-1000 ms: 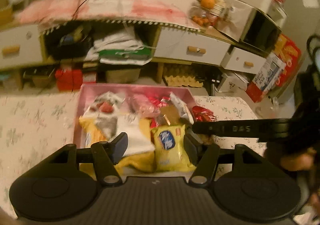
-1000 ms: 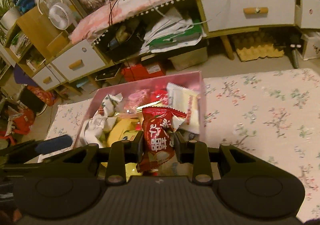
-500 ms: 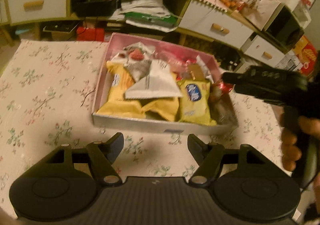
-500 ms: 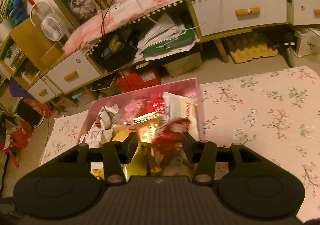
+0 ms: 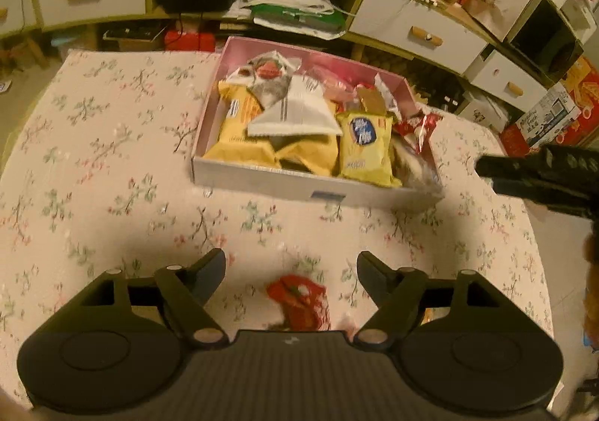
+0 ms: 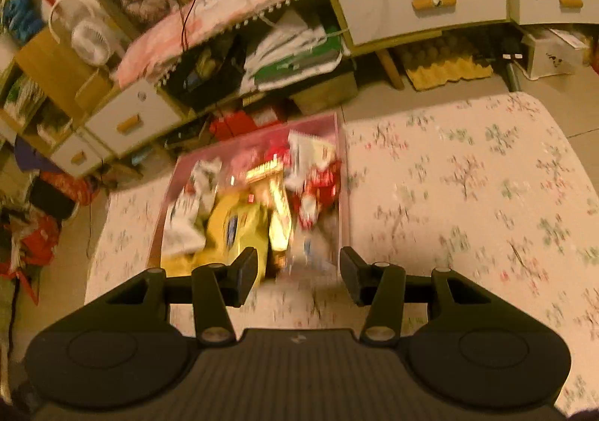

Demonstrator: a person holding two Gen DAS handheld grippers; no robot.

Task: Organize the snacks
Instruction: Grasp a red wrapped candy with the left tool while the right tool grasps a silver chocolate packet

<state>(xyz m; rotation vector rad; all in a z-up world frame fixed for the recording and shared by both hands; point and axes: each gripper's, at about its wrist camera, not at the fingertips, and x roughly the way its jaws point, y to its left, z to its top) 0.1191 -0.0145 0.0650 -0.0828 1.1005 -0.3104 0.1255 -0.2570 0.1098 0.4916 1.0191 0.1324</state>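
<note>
Jaws first: both pairs stand wide and hold nothing.

Item 1, left gripper (image 5: 291, 271). I have it hovering over the floral tablecloth (image 5: 93, 166) on the near side of the pink box (image 5: 262, 177), well apart from it. A red snack packet (image 5: 299, 303) lies on the cloth between and just behind the spread fingers; it is blurred, and I cannot tell whether anything touches it. I judge the wide spread is there to straddle that packet for a pick-up.

Item 2, right gripper (image 6: 298, 269). It hangs at the box's (image 6: 342, 174) near edge, toward its right-hand corner, fingertips just short of the contents. This view is smeared with motion, so fine contact is unreadable. In the left view its black body (image 5: 539, 177) sits off to the right of the box.

Item 3, pink box, contents:
- yellow packets (image 5: 243, 136) along the near wall, left and centre
- yellow packet with a blue oval label (image 5: 365, 144), near wall, right of centre
- white wrapper (image 5: 295, 114) lying across the yellow ones
- red-and-white packet (image 5: 415, 129) at the right wall, tilted up over the rim
- pink and red small items toward the far wall, too jumbled to name

I judge the box nearly full, with the loose red packet the one piece outside it.
</note>
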